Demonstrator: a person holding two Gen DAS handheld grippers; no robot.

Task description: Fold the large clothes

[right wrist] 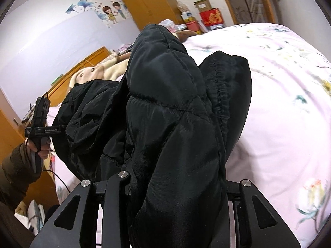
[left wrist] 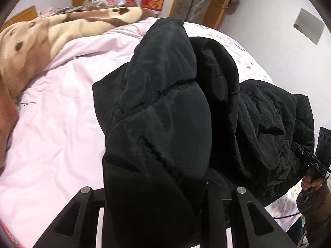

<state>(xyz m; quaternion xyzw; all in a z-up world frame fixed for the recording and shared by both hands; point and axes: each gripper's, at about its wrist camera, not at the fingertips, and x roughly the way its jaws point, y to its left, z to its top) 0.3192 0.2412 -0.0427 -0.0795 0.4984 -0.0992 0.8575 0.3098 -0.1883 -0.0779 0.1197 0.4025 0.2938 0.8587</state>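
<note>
Presently, item by item, left to right.

Step in hand, as judged: a fold in progress, both tools carrying padded folds of one garment above the bed, probably to lay them over the rest of it. The next move calls for both hands travelling together, lowering the lifted folds flat onto the body of the garment before either grip lets go; uneven travel would likely twist the bulk.

Blanket [left wrist: 41,39]: brown and cream, bunched at the far left of the bed.

Bed sheet [left wrist: 58,124]: pink, floral toward the right side; carries the garment.

Left gripper [left wrist: 157,196]: jaws partly closed, a thick quilted fold of the black padded jacket [left wrist: 161,103] pinched between them and rising ahead of the lens. Fingertips hidden by cloth.

Jacket, remainder: heaped on the sheet between the two tools, shiny lining uppermost.

Right gripper [right wrist: 175,196]: jaws likewise narrowed, clamped on another quilted fold of the same jacket [right wrist: 171,113], with a stitched edge beside it.
</note>
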